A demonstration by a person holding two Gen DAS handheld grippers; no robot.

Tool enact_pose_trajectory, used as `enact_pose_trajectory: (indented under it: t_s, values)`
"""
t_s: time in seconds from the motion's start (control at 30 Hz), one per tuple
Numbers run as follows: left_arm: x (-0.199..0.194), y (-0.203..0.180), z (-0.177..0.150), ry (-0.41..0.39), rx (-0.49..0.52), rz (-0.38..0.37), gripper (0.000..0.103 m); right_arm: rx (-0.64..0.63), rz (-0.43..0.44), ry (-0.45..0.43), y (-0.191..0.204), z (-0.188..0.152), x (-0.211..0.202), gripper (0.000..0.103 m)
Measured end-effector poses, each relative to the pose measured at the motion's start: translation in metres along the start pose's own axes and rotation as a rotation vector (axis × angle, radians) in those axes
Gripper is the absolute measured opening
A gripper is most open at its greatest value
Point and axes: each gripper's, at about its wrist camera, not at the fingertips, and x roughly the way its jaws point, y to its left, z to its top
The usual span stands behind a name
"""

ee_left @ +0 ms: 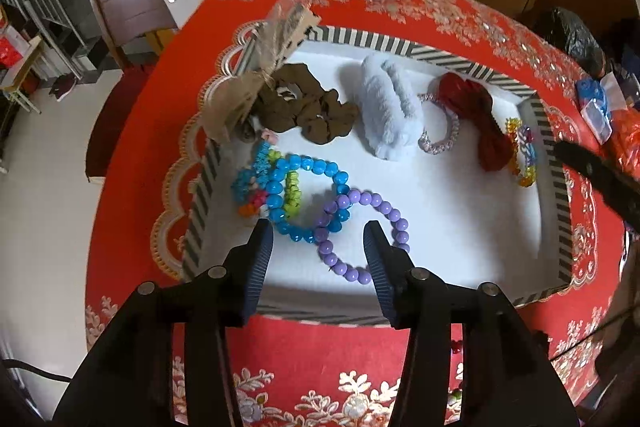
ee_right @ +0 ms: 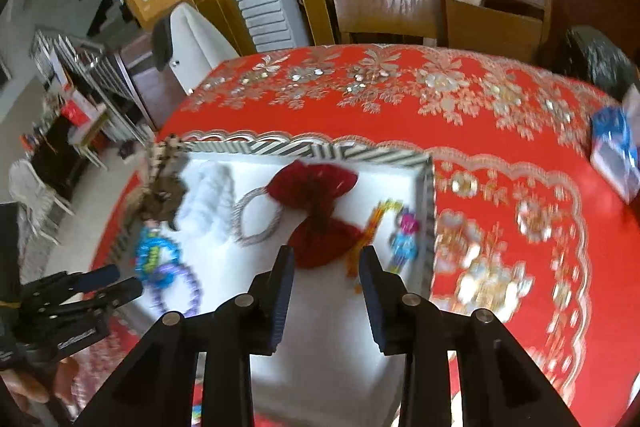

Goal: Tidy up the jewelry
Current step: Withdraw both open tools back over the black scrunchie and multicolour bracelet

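A striped-rim tray (ee_left: 554,183) with a white floor holds the jewelry: a brown scrunchie (ee_left: 308,107), a pale blue fluffy scrunchie (ee_left: 390,111), a red bow (ee_left: 476,115), a blue bead bracelet (ee_left: 308,195) and a purple bead bracelet (ee_left: 360,231). My left gripper (ee_left: 318,231) is open and empty, just above the purple bracelet. My right gripper (ee_right: 326,255) is open and empty, over the tray's white floor (ee_right: 320,327) near the red bow (ee_right: 316,203). The multicoloured bracelets (ee_right: 400,239) lie to its right. The right wrist view is blurred.
The tray stands on a red embroidered tablecloth (ee_left: 320,367). A burlap bow (ee_left: 256,75) hangs on the tray's far-left corner. A blue packet (ee_right: 616,151) lies at the right. Wooden chairs (ee_right: 492,11) stand behind the table. The left gripper shows at the lower left of the right wrist view (ee_right: 104,283).
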Motion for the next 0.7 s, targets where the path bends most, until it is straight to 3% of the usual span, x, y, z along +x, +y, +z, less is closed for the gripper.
enact_pose_trajectory:
  t_s: [0.27, 0.7]
  values:
    - [-0.033, -0.009, -0.016, -0.076, 0.02, 0.023, 0.047, 0.038, 0.04, -0.028, 0.017, -0.042, -0.039, 0.039]
    - [-0.073, -0.034, -0.065, -0.139, 0.055, 0.027, 0.047, 0.052, 0.013, -0.074, 0.027, -0.099, -0.094, 0.04]
